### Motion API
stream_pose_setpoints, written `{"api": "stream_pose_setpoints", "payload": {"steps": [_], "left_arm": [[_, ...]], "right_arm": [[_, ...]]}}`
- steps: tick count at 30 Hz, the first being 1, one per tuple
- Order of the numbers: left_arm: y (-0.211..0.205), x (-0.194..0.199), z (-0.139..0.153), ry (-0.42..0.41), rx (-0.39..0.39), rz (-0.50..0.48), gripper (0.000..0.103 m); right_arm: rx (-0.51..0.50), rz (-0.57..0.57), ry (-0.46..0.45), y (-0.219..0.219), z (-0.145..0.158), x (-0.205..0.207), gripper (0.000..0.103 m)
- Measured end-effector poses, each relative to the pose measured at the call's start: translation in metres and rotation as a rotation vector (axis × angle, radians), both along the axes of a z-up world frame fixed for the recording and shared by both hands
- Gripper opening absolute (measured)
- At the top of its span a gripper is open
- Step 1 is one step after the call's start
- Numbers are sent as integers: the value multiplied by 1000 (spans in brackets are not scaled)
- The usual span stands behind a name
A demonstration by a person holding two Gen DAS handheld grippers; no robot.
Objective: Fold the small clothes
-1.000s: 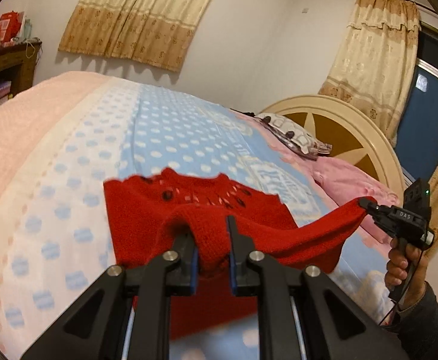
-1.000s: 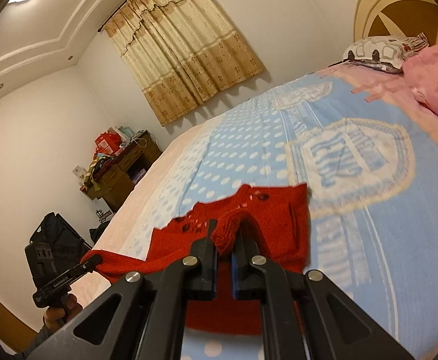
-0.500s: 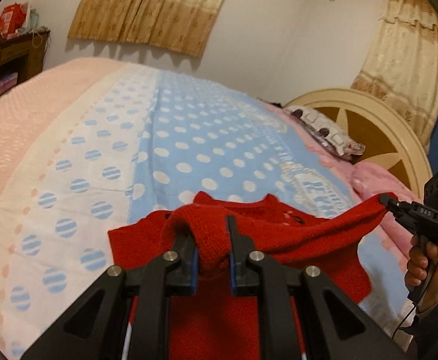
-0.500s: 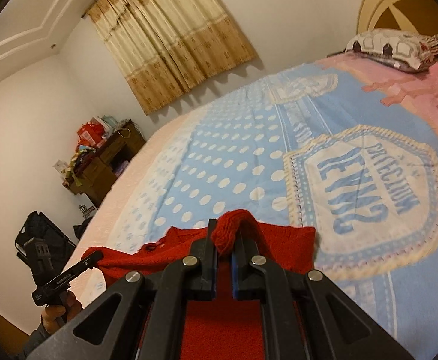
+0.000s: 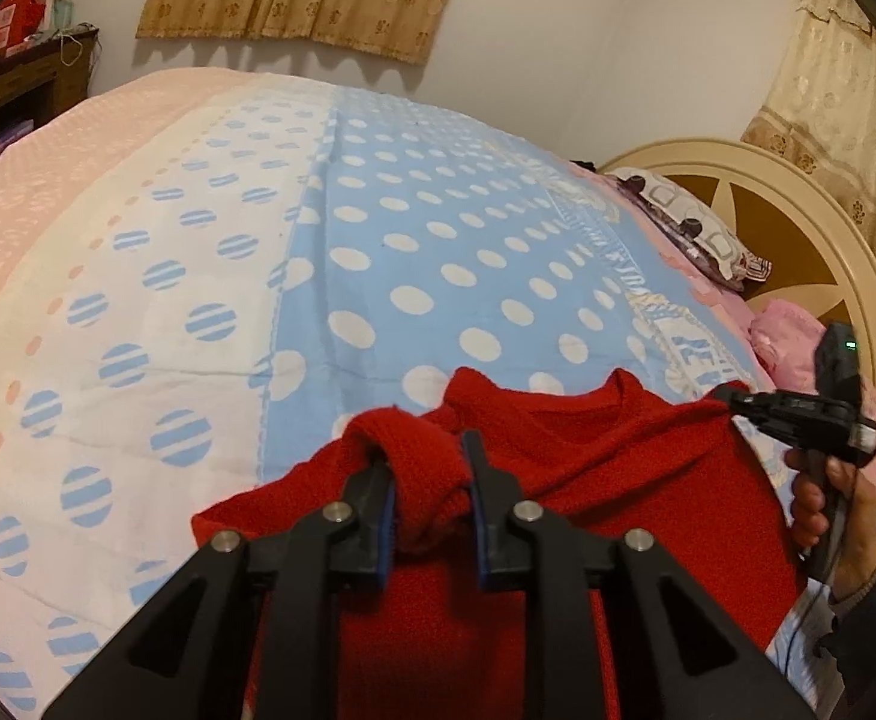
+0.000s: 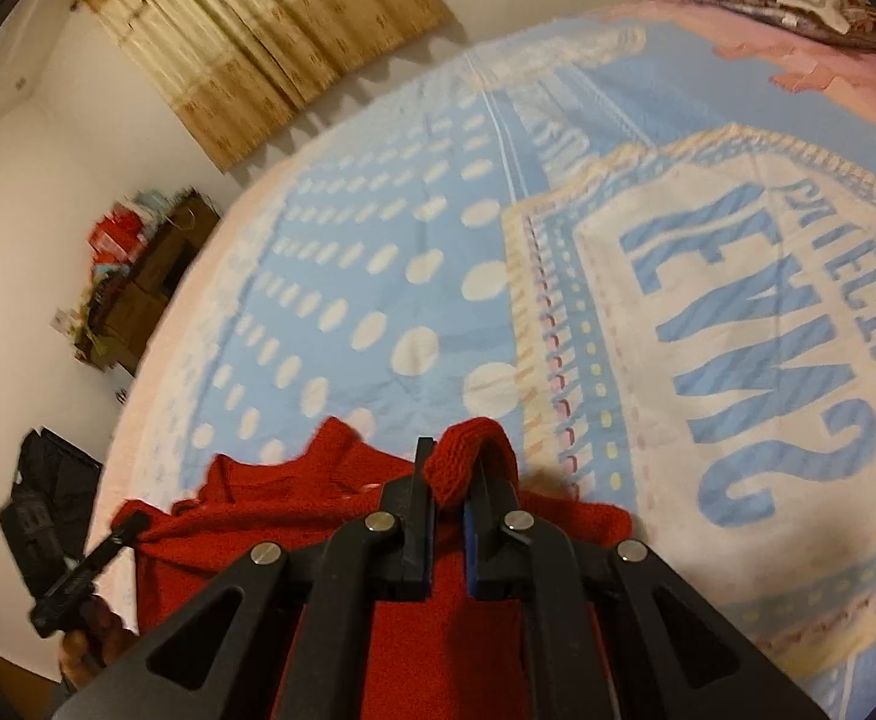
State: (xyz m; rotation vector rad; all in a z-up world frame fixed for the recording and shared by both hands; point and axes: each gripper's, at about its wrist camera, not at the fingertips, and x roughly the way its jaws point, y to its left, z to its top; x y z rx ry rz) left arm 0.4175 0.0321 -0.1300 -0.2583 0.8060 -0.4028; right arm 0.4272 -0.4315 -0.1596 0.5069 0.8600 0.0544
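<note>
Red knit garment (image 5: 558, 480) pinched at both ends on the polka-dot bedspread (image 5: 378, 252).
Left view: left gripper (image 5: 429, 480) clamps a near fold. Right view: right gripper (image 6: 451, 480) clamps another bunched fold near the printed panel.

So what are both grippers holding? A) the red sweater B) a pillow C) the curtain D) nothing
A: the left gripper and the right gripper are each shut on a bunch of the red sweater, which stretches between them over the bed.
</note>
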Motion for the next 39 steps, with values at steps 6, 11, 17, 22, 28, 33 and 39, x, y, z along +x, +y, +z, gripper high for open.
{"api": "stream_pose_setpoints", "payload": {"steps": [6,11,17,22,28,33,39], "left_arm": [[5,-3,9,-12,25,43,59],[23,-5,17,-41,19,138,79],[16,-16,13,-2,81,130,80],[15,-57,14,-33,163,108,80],[7,-107,4,-43,308,106,88],[7,-124,-27,6,392,131,93],[25,-131,-37,24,295,177,103]], "right_arm": [[-75,14,-14,5,4,-1,12],[-60,30,-97,2,22,-10,90],[-87,10,-102,2,34,-25,90],[-170,72,-71,22,32,-82,90],[-199,206,-102,58,35,-145,90],[-247,229,-43,76,9,-165,90],[-280,155,54,64,-31,-167,90]]}}
